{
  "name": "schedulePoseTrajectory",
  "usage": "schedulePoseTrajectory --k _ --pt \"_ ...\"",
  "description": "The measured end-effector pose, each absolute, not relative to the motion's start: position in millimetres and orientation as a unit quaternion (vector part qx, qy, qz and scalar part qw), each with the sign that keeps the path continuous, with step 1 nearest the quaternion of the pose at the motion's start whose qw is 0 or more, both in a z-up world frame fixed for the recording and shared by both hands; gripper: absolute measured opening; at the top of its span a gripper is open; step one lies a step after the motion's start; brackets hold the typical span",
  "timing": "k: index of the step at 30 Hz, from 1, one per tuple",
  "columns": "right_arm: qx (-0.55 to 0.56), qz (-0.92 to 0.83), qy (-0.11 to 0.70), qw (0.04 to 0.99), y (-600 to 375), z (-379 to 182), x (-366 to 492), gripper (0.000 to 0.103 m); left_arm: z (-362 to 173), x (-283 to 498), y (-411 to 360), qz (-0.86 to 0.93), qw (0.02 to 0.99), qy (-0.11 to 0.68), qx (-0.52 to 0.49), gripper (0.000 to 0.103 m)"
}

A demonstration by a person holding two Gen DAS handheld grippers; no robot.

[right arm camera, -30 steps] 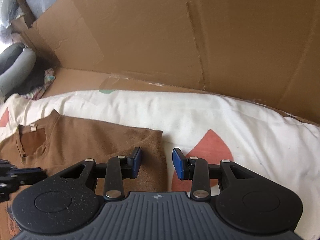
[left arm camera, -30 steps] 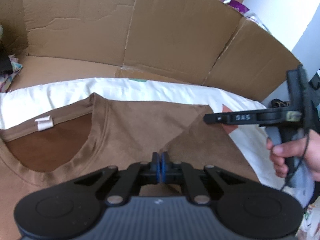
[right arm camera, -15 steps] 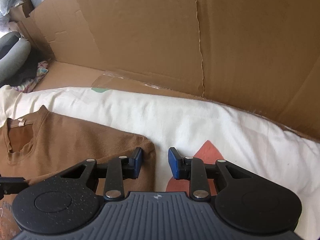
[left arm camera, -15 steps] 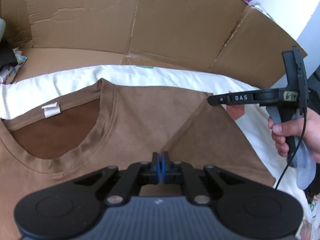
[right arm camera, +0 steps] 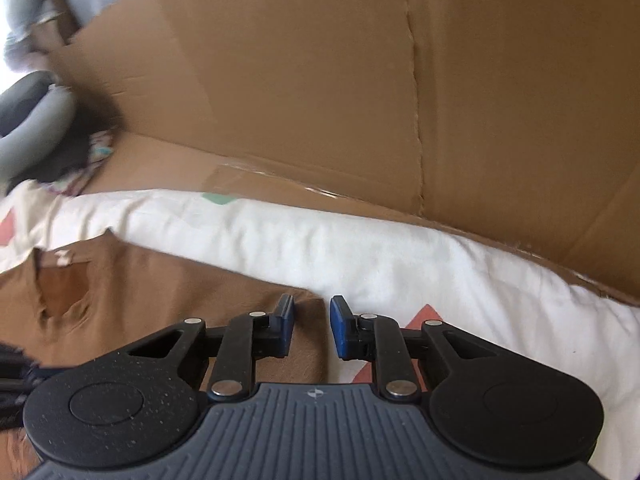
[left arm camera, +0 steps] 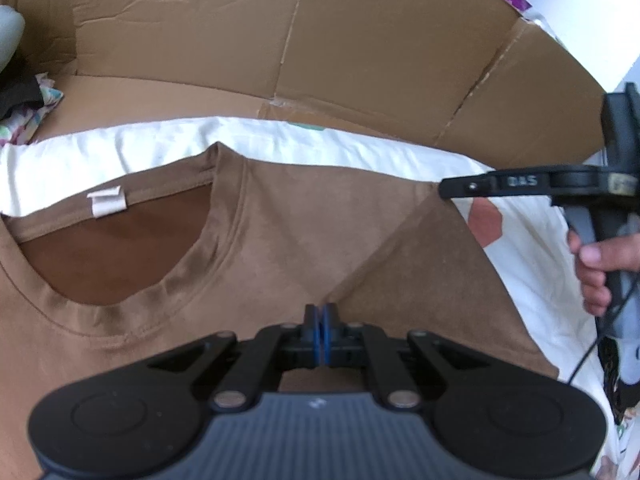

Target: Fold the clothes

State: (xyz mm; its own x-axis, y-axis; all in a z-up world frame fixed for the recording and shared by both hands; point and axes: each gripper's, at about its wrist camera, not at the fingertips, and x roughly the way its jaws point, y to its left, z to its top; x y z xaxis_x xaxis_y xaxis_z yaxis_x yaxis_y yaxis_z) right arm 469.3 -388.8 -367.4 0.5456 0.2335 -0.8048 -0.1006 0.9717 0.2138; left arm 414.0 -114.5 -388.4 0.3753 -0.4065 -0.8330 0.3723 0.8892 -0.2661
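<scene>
Holding: our left hand-held gripper [left arm camera: 321, 330] is clamped on the shirt [left arm camera: 280, 248] at a fold.
Right hand-held gripper [right arm camera: 311, 326]: parted, over the shirt's corner, gripping nothing.
Shirt: we see it flat on the sheet [right arm camera: 360, 256], before the cardboard [left arm camera: 360, 52].

Far side: cardboard wall [right arm camera: 360, 100] stands close behind the white sheet [right arm camera: 360, 248], closing that way.
Right of shirt [left arm camera: 300, 240]: bare sheet, open.
Far left: heap of clothes [left arm camera: 24, 96] at the wall's end.
</scene>
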Motion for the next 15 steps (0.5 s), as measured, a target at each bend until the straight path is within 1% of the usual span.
schedulePoseTrajectory --k 4,5,6,15 --pt "0.050 0.101 0.479 0.870 -387 -372 462 0.026 -390 414 -111 -0.236 0.828 0.508 -0.018 0.002" --pt "0.049 0.100 0.485 0.867 -386 -376 462 0.023 -389 414 -111 -0.236 0.828 0.508 -0.017 0.002" --pt "0.049 0.099 0.488 0.866 -386 -379 462 0.022 -389 415 -111 -0.237 0.828 0.507 -0.017 0.002" --pt "0.049 0.064 0.494 0.866 -380 -389 476 0.020 -395 426 -119 -0.227 0.830 0.510 0.014 0.002"
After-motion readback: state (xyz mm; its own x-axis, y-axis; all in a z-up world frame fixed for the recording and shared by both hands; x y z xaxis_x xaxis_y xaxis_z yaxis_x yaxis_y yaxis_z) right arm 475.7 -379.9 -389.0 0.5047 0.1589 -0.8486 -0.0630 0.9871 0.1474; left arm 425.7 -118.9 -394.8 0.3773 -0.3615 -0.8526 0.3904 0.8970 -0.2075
